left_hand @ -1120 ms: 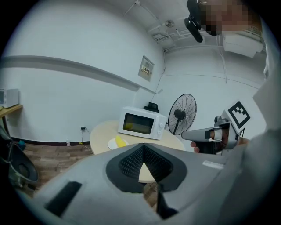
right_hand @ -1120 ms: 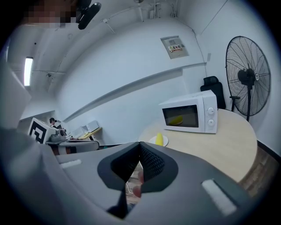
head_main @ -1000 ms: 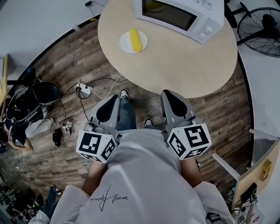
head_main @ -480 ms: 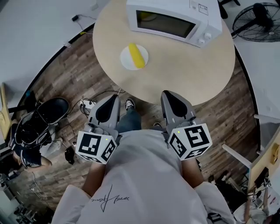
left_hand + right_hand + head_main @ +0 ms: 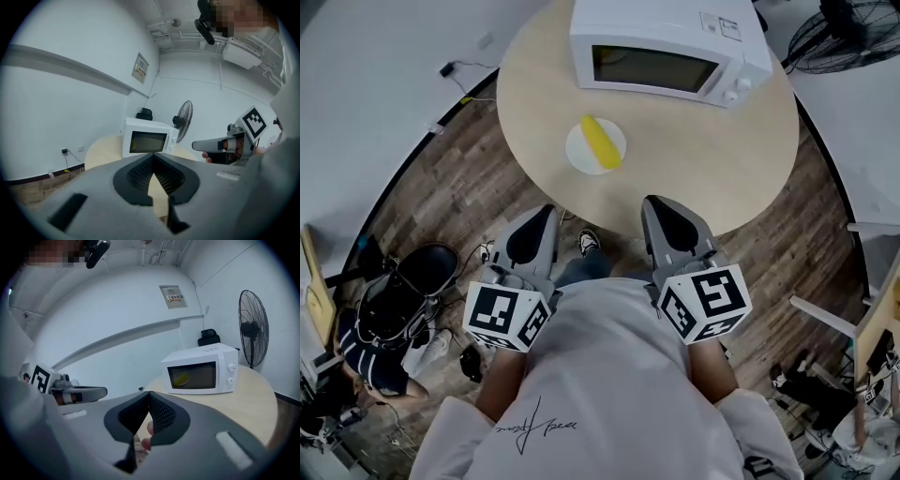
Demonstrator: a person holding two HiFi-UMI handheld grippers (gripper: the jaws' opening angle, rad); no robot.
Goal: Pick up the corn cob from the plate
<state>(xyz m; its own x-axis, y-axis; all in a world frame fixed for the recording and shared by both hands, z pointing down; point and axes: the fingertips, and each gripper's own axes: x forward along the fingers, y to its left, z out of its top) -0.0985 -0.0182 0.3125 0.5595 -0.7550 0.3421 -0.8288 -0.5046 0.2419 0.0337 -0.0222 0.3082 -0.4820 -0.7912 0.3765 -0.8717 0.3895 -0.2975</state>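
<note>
A yellow corn cob (image 5: 601, 141) lies on a small white plate (image 5: 581, 155) on the near left part of the round wooden table (image 5: 712, 169). Both grippers are held low in front of the person's body, short of the table's near edge and pointing toward it. My left gripper (image 5: 547, 211) is shut and empty, below and left of the plate. My right gripper (image 5: 652, 202) is shut and empty too, below and right of the plate. In both gripper views the jaws meet at their tips, left gripper (image 5: 152, 155) and right gripper (image 5: 148, 393), and the plate is hidden behind them.
A white microwave (image 5: 661, 52) stands at the table's far side with something yellow inside (image 5: 182, 378). A floor fan (image 5: 853, 23) stands at the far right. A person (image 5: 380, 337) sits on the wooden floor at left, among cables. Furniture edges show at the right.
The table and plate have come nearer and lower in the head view as the person moved toward them. Both grippers went along, still shut and empty.
</note>
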